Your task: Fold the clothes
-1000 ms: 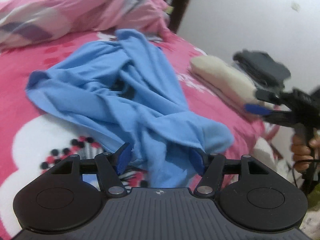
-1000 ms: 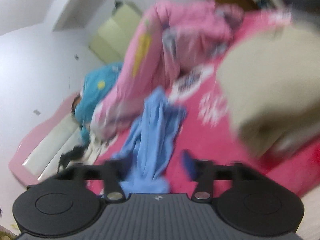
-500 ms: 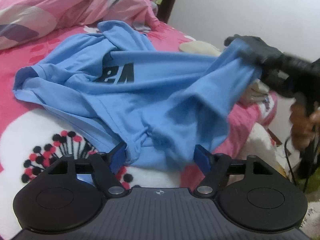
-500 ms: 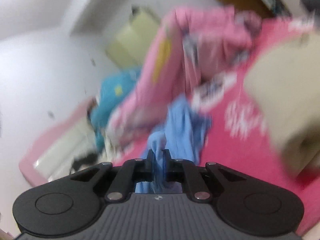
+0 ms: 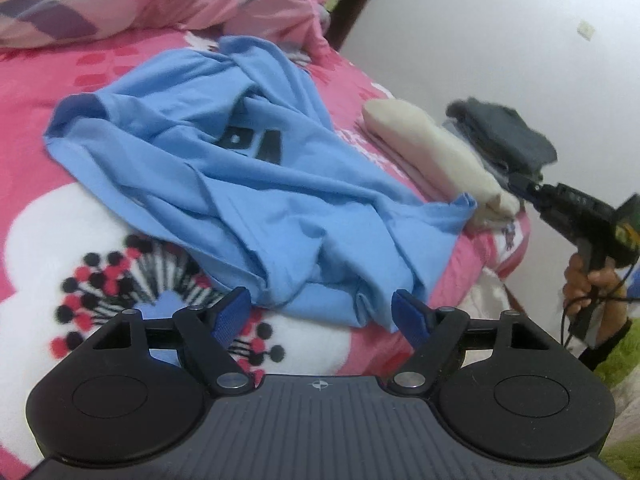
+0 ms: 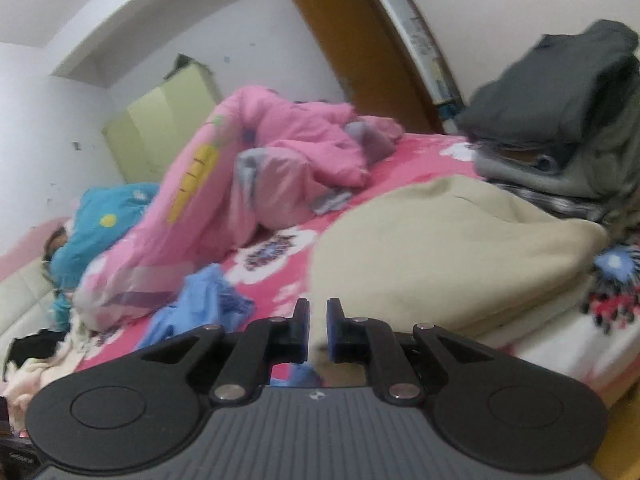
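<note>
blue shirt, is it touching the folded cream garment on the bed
Touching: the left wrist view shows the blue shirt's corner lying against the folded cream garment.

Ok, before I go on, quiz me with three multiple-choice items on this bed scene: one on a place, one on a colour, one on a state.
1. Where does the folded beige garment lie?
A) between the blue shirt and the grey stack
B) under a pillow
C) on the floor

2. The lettering on the blue shirt is:
A) white
B) dark
C) yellow

3. The blue shirt is:
A) neatly folded
B) hanging up
C) rumpled and unfolded

Answers: 1 A, it sits just right of the shirt with the grey stack beyond it; 2 B, black letters show among the folds; 3 C, bunched, creased fabric sprawls over the blanket.
</note>
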